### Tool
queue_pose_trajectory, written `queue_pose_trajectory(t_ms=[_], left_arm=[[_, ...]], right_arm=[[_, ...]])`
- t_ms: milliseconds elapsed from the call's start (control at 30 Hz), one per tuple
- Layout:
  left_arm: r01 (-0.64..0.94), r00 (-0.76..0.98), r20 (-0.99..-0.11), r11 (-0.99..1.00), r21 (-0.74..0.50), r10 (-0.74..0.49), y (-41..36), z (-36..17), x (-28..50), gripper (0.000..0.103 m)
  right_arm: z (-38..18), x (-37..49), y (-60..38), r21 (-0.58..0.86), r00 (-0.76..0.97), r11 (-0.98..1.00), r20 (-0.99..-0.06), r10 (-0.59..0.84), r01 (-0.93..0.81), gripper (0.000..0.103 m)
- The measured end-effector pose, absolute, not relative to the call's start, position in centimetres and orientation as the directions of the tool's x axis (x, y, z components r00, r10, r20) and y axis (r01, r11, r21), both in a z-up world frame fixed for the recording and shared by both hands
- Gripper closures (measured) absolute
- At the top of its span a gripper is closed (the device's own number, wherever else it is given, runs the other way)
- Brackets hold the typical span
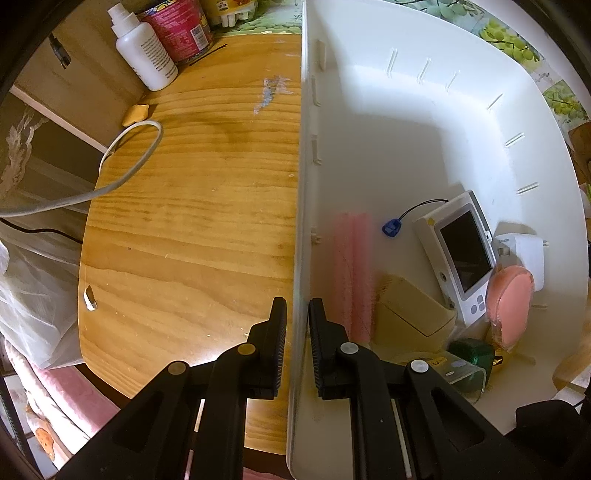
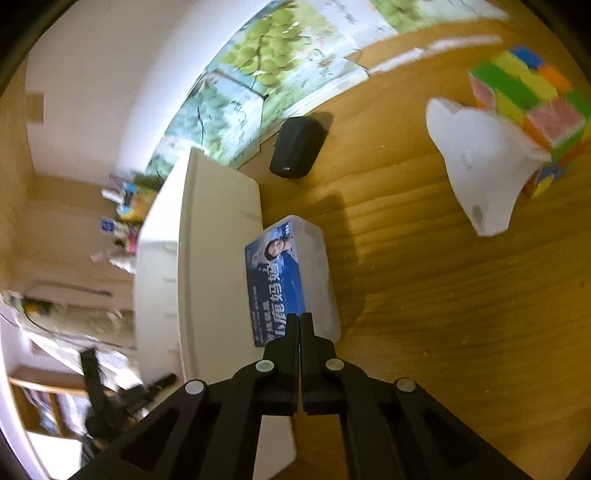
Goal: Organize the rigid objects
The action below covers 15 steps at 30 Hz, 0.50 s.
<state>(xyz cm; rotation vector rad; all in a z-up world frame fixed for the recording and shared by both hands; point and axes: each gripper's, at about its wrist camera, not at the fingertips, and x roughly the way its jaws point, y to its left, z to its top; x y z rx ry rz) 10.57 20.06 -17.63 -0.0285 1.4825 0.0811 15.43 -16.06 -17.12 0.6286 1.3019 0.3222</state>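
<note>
My left gripper (image 1: 297, 317) is shut on the left wall of the white bin (image 1: 301, 192), one finger outside and one inside. In the bin lie a white device with a dark screen (image 1: 463, 254), a pink round case (image 1: 508, 306), a cream box (image 1: 410, 310), a pink comb (image 1: 352, 280), a blue tag (image 1: 390, 227), a white charger (image 1: 526, 254) and a green object (image 1: 472, 352). My right gripper (image 2: 298, 321) is shut and empty above a clear box with a blue card (image 2: 291, 280), which stands on the wooden table beside the bin (image 2: 207, 258).
On the table to the right are a black case (image 2: 297, 146), a white curved piece (image 2: 480, 166) and a colourful cube (image 2: 532, 107). Left of the bin stand a white bottle (image 1: 142, 51), a red can (image 1: 177, 29), a grey cable (image 1: 110, 173) and a yellow piece (image 1: 136, 113).
</note>
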Motion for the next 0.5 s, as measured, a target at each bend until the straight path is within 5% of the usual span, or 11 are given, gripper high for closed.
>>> queue_pose_trajectory(t_ms=[267, 500], left_arm=[[-0.068, 0.086, -0.996, 0.997, 0.029, 0.035, 20.1, -17.8, 10.9, 0.089], [-0.072, 0.089, -0.995, 0.997, 0.036, 0.042, 19.9, -18.1, 11.2, 0.091]], right_arm=[[-15.6, 15.6, -14.7, 0.359, 0.264, 0.933, -0.899, 0.349, -0.013, 0.099], [-14.1, 15.0, -15.9, 0.261, 0.393, 0.964, -0.883, 0.258, -0.046, 0.092]])
